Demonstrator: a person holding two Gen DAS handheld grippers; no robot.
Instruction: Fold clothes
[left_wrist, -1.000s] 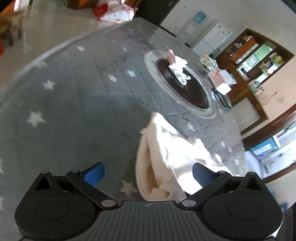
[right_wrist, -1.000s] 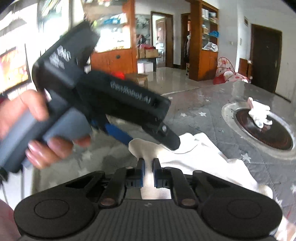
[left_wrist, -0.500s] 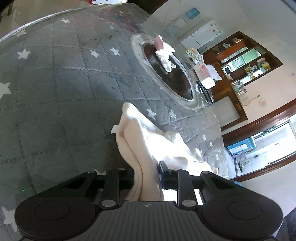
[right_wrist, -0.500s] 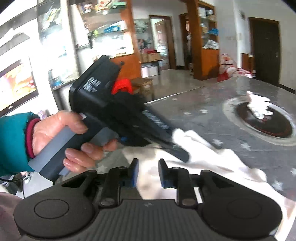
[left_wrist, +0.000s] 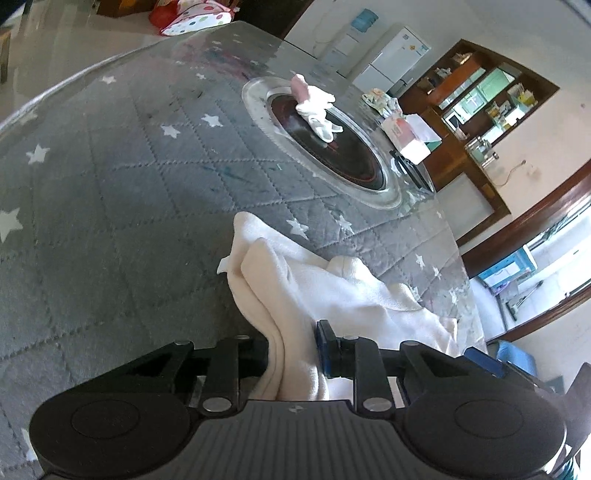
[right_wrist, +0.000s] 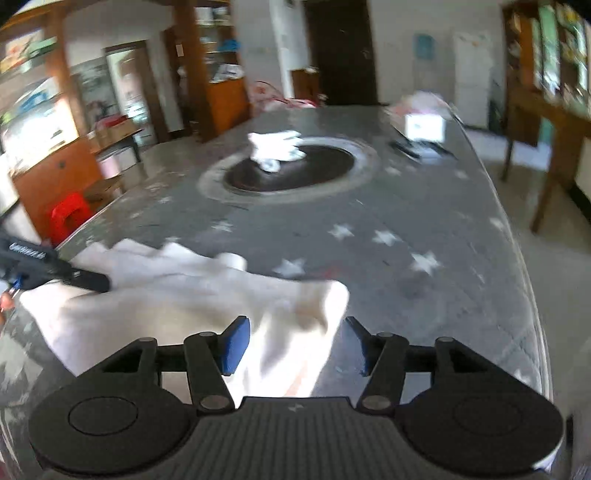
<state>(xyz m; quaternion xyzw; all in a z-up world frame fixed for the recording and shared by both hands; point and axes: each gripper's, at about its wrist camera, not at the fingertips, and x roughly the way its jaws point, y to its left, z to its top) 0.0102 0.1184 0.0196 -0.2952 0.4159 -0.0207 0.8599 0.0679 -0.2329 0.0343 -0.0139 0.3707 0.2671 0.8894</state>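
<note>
The left gripper (left_wrist: 291, 354) is pinching the soft, floppy cream garment (left_wrist: 332, 291) at its bunched edge, while the right gripper (right_wrist: 295, 349) is opening its fingers around the near corner.

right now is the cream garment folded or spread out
Bunched, neither folded nor spread: the garment lies in rumpled layers on the table, one edge pinched in the left gripper.

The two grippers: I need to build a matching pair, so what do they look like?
Both are alike. The left gripper and the right gripper each have a matte black ribbed body, two round black discs at the sides, black linkage arms with silver rivets, and blue finger pads. A small cross mark sits mid-body. No cables or sleeves show.
</note>
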